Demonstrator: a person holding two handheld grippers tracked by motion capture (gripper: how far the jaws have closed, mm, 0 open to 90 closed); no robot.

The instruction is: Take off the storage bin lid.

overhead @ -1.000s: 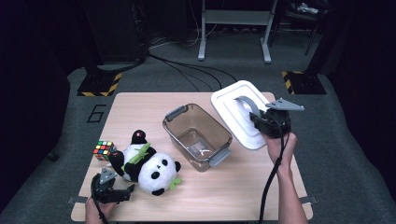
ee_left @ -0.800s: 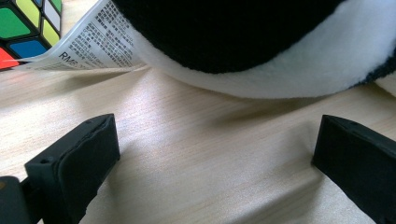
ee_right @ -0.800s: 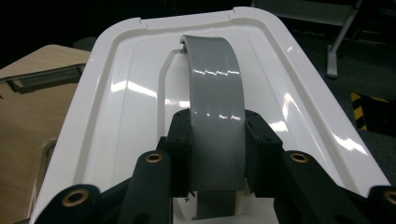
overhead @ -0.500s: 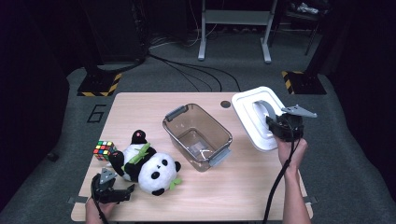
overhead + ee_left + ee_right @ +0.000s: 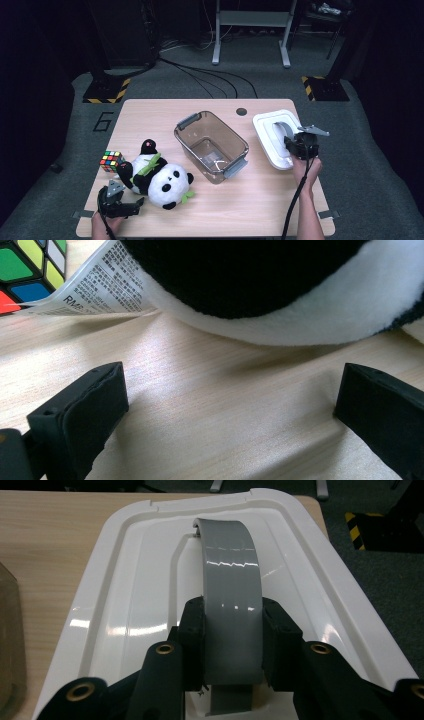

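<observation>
Right tongs (image 5: 232, 645) clamp the lid's grey handle (image 5: 231, 595) — left tongs (image 5: 225, 410) apart, seemingly touching nothing.

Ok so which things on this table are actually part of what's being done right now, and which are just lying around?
In the job:
- white lid, held by its grey handle in the right tool
- clear bin, open, beside the lid
- panda plush, just ahead of the open left tool

Lying about:
- puzzle cube, by the plush
- plush's label, resting on the table
</observation>
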